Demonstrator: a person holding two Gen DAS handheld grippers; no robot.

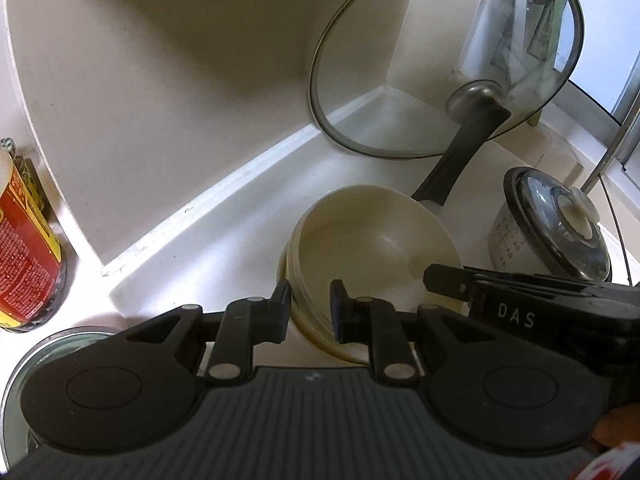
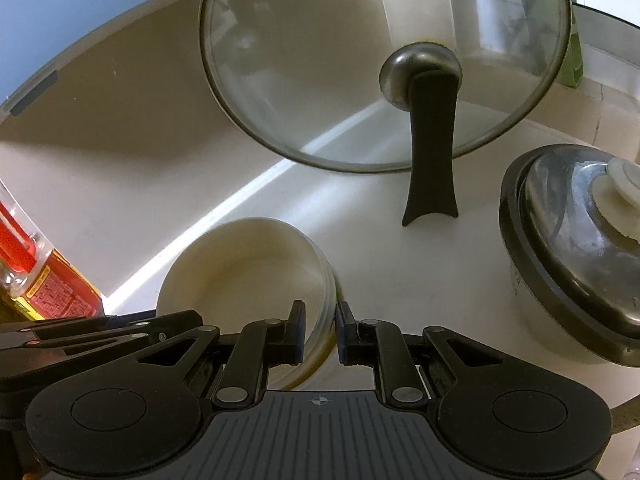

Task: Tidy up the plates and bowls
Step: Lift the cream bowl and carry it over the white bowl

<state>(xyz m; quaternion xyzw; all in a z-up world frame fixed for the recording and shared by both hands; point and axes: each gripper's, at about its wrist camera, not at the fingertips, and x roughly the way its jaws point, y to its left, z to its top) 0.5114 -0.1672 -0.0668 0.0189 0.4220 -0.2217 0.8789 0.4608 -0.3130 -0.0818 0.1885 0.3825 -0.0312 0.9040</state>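
A stack of cream bowls (image 1: 372, 240) hangs tilted just above the white counter (image 1: 224, 248), gripped from both sides. My left gripper (image 1: 310, 304) is shut on the stack's left rim, with the rim edges between its blue pads. My right gripper (image 2: 320, 332) is shut on the right rim of the same bowls (image 2: 240, 264). In the left wrist view the right gripper (image 1: 444, 280) reaches in from the right. In the right wrist view the left gripper (image 2: 176, 322) comes in from the left. The underside of the stack is hidden.
A large glass lid (image 2: 320, 60) with a black handle (image 2: 432, 152) leans in the wall corner behind the bowls. A pot with a steel lid (image 2: 580, 248) stands to the right. A red and yellow bottle (image 1: 24, 248) stands at the left, and a round metal rim (image 1: 40, 352) lies below it.
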